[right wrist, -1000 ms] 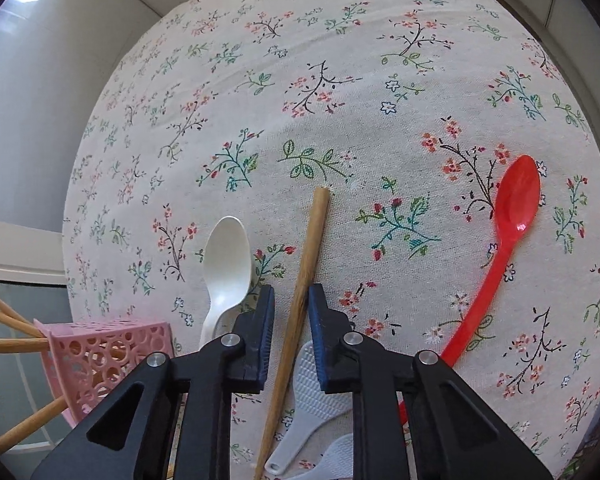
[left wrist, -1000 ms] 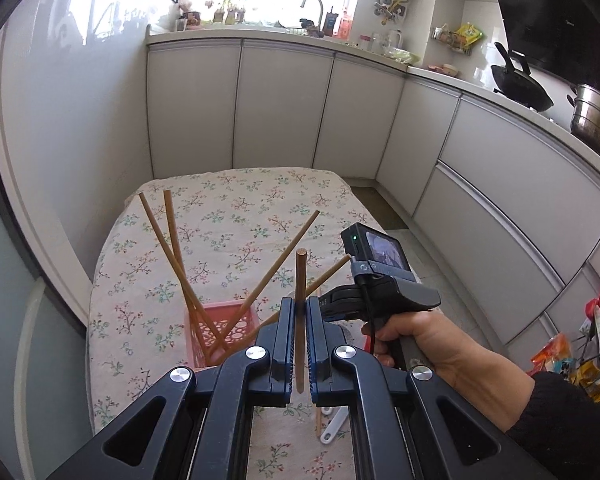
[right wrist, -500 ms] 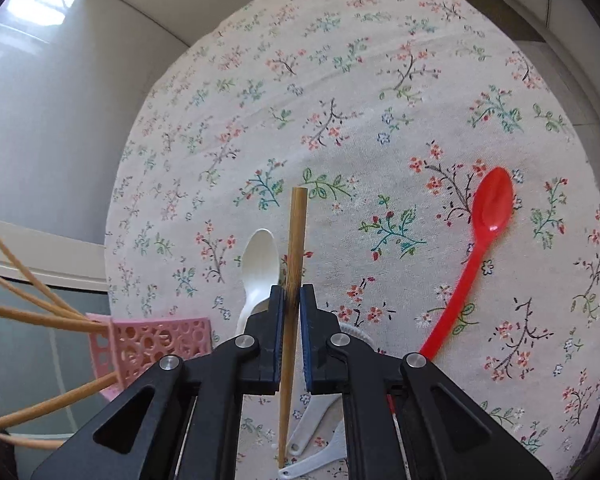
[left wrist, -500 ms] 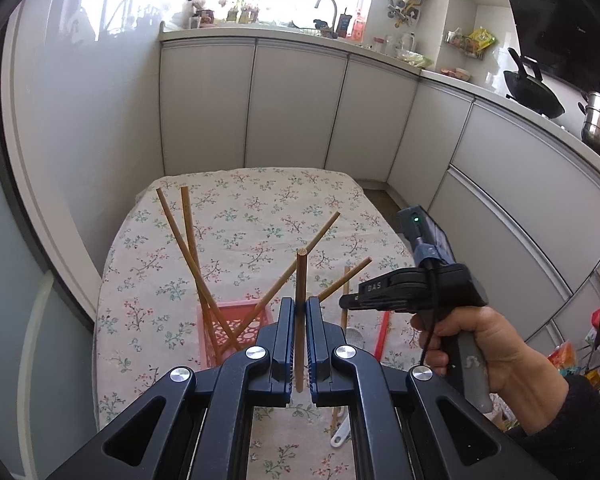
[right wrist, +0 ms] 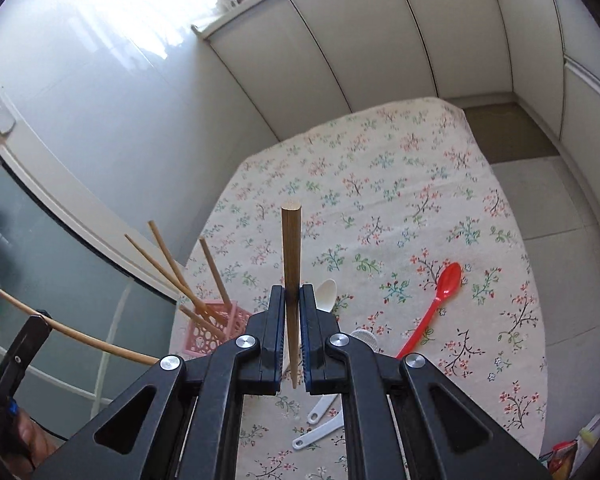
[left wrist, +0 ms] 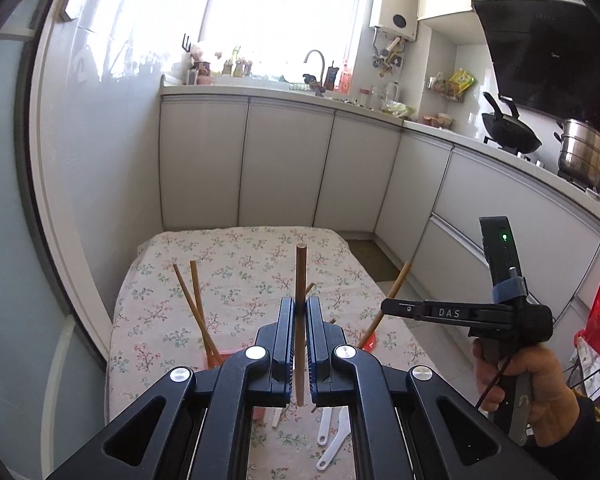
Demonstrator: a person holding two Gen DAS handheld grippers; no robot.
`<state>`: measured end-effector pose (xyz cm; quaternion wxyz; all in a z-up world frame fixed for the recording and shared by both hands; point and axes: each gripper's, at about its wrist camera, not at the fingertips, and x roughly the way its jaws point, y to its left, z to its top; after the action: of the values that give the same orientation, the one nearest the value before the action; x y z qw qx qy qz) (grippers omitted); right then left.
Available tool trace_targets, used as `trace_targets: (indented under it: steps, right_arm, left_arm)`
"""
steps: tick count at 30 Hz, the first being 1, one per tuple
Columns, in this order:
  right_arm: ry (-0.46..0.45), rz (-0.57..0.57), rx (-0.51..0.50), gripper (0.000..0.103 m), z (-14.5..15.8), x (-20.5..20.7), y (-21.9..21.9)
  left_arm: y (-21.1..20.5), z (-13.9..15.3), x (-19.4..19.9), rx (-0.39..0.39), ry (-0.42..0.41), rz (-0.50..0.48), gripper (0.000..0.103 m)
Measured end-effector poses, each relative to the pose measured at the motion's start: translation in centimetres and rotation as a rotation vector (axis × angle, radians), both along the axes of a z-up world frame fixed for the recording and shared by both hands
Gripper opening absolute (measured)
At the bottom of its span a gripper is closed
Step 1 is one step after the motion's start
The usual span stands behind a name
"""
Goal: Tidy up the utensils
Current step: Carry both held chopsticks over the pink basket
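Observation:
My left gripper (left wrist: 300, 308) is shut on a wooden chopstick (left wrist: 300, 280) that stands nearly upright above the table. My right gripper (right wrist: 292, 296) is shut on a second chopstick (right wrist: 291, 256), held clear of the floral cloth. In the left wrist view the right gripper (left wrist: 385, 306) hangs at the right in a person's hand. In the right wrist view the left gripper (right wrist: 36, 326) sits low at the left with its chopstick (right wrist: 96, 344). A pink perforated basket (right wrist: 214, 326) at the table's left holds several slanting chopsticks (right wrist: 168, 268).
A red spoon (right wrist: 434, 304), a white spoon (right wrist: 326, 290) and white rice paddles (right wrist: 320, 428) lie on the floral tablecloth (right wrist: 380, 168). White cabinets (left wrist: 280, 168) ring the table. A glass door (right wrist: 40, 240) stands at the left, with tiled floor (right wrist: 560, 208) at the right.
My right gripper closed on the chopstick lying on the cloth and lifted it well above the table. The left gripper rose a little with its chopstick and tilted up.

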<state>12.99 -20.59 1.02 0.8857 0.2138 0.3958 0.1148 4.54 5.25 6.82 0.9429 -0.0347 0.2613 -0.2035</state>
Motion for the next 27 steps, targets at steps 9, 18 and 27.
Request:
trace_targets:
  steps: [9, 18, 27]
  right_arm:
    - [-0.133, 0.023, -0.002, 0.007, 4.3, -2.7, 0.5]
    - [-0.193, 0.071, -0.006, 0.007, 6.2, -3.8, 2.1]
    - [-0.289, 0.115, 0.033, 0.007, 7.9, -4.7, 4.2]
  left_arm:
    - [1.7, 1.6, -0.6, 0.034, -0.134, 0.130, 0.005]
    - [2.4, 0.5, 1.4, 0.048, -0.202, 0.189, 0.005]
    - [2.2, -2.3, 5.0, 0.080, -0.127, 0.179, 0.005]
